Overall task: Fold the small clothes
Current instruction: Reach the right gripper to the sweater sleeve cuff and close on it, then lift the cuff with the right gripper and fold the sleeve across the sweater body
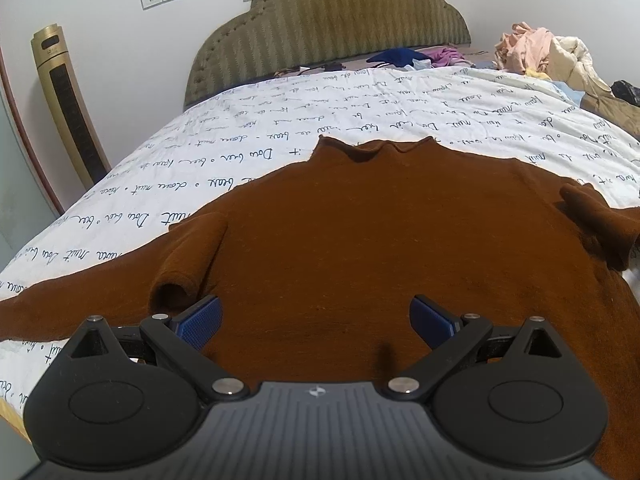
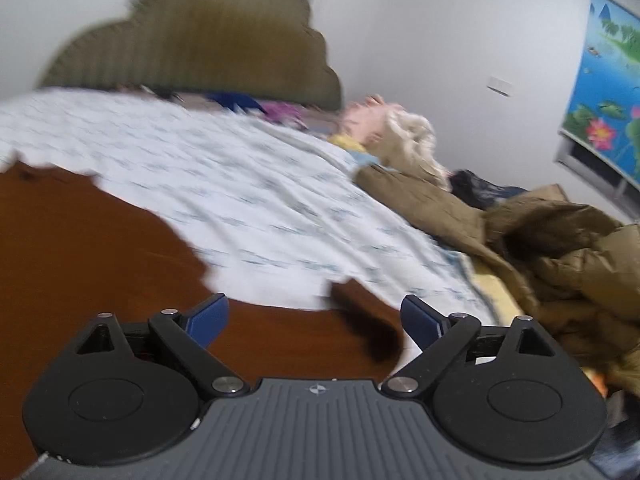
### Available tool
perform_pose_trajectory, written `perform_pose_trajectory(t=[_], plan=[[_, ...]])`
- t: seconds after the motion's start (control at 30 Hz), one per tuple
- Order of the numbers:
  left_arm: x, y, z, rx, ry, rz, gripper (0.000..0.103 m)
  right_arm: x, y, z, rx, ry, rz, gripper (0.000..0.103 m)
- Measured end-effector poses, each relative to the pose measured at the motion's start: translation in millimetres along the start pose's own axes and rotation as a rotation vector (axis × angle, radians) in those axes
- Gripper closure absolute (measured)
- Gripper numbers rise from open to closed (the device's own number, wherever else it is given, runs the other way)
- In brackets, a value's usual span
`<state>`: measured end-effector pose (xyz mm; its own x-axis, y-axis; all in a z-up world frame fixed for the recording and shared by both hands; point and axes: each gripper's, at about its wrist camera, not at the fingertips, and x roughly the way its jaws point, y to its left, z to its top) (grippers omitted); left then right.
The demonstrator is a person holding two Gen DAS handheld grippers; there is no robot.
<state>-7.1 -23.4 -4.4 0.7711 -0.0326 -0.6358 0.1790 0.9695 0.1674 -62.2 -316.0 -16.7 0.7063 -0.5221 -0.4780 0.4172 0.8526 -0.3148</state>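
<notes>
A brown sweater (image 1: 360, 232) lies flat on the bed, spread over a white sheet (image 1: 280, 120) printed with handwriting. Its collar points toward the far headboard (image 1: 328, 28). The left sleeve is folded inward over the body; the right sleeve is bunched at the right edge.

The left hand-held gripper (image 1: 316, 320) is released, its blue fingers (image 1: 200, 322) spread wide apart above the near part of the sweater body. Nothing is between them.

The right hand-held gripper (image 2: 316, 320) is likewise released, with its fingers (image 2: 420, 318) spread. It sits over the near right edge of the sweater (image 2: 80, 248), where the brown fabric meets the sheet (image 2: 248, 200). This view is blurred.

A pile of clothes (image 1: 536, 54) lies at the far right of the bed. An olive padded jacket (image 2: 552, 248) lies on the right side. A gold tower fan (image 1: 66, 104) stands to the left of the bed.
</notes>
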Motion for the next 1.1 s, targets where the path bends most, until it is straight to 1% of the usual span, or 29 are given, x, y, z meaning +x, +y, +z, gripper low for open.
perform_pose_trajectory(t=[0.03, 0.1, 0.13, 0.17, 0.2, 0.27, 0.3, 0.37, 0.43, 0.47, 0.5, 0.57, 0.63, 0.67, 0.7, 0.77, 0.87, 1.0, 1.1], plan=[[-0.2, -0.6, -0.2, 0.005, -0.001, -0.001, 0.002, 12.5, -7.6, 1.3, 0.009, 0.029, 0.003, 0.015], [-0.1, -1.1, -0.5, 0.013, -0.004, 0.002, 0.002, 35.5, -25.4, 3.8, 0.067, 0.083, 0.068, 0.021], [0.1, -0.9, -0.5, 0.014, -0.005, 0.004, 0.002, 46.4, -33.8, 5.2, 0.089, 0.108, 0.087, 0.023], [0.5, -0.5, -0.3, 0.013, -0.004, 0.006, 0.002, 57.6, -40.5, 6.3, 0.094, 0.137, 0.075, 0.026], [1.3, 0.2, -0.3, 0.01, -0.001, 0.007, 0.002, 63.4, -41.9, 6.0, 0.075, 0.151, 0.042, 0.028], [2.8, 1.1, -0.1, 0.005, 0.004, 0.007, 0.002, 66.9, -40.0, 4.5, 0.011, 0.152, -0.029, 0.028], [3.1, 1.1, -0.3, 0.004, 0.005, 0.009, 0.002, 65.3, -39.1, 4.3, -0.019, 0.142, -0.046, 0.028], [4.4, 0.5, -0.3, 0.003, 0.011, 0.01, 0.002, 62.1, -37.4, 3.6, -0.064, 0.122, -0.047, 0.028], [3.8, -1.5, -0.4, 0.01, 0.009, 0.006, 0.002, 67.6, -34.7, 3.8, -0.098, 0.138, -0.062, 0.032], [2.9, -2.4, -0.8, 0.015, 0.006, 0.006, 0.002, 74.4, -34.7, 3.4, -0.104, 0.147, -0.069, 0.041], [2.4, -3.3, -0.8, 0.022, 0.003, 0.007, 0.002, 79.9, -34.4, 3.6, -0.106, 0.156, -0.072, 0.055], [2.1, -3.7, -0.5, 0.029, 0.001, 0.009, 0.002, 90.0, -34.2, 5.6, -0.099, 0.179, -0.067, 0.067], [2.3, -2.8, -0.9, 0.025, 0.002, 0.009, 0.002, 95.6, -32.1, 4.0, -0.093, 0.196, -0.037, 0.077], [2.6, -2.2, -0.9, 0.022, 0.003, 0.009, 0.002, 95.7, -30.1, 2.7, -0.089, 0.198, -0.017, 0.087], [3.2, -1.5, -0.8, 0.02, 0.005, 0.01, 0.002, 94.7, -30.0, 1.4, -0.076, 0.194, -0.002, 0.092], [4.5, -0.3, -0.4, 0.016, 0.011, 0.014, 0.002, 90.4, -33.9, 0.3, -0.037, 0.179, 0.015, 0.096], [2.2, 1.9, -0.1, 0.018, 0.004, 0.016, 0.002, 82.0, -53.2, 4.0, 0.04, 0.136, 0.002, 0.097], [-0.5, 5.0, 1.4, 0.003, -0.002, 0.016, 0.002, 68.2, -92.1, 13.4, 0.122, 0.062, -0.105, 0.097], [-1.6, 7.0, 1.3, -0.002, -0.005, 0.017, 0.002, 58.5, -122.5, 18.6, 0.148, 0.022, -0.192, 0.097]])
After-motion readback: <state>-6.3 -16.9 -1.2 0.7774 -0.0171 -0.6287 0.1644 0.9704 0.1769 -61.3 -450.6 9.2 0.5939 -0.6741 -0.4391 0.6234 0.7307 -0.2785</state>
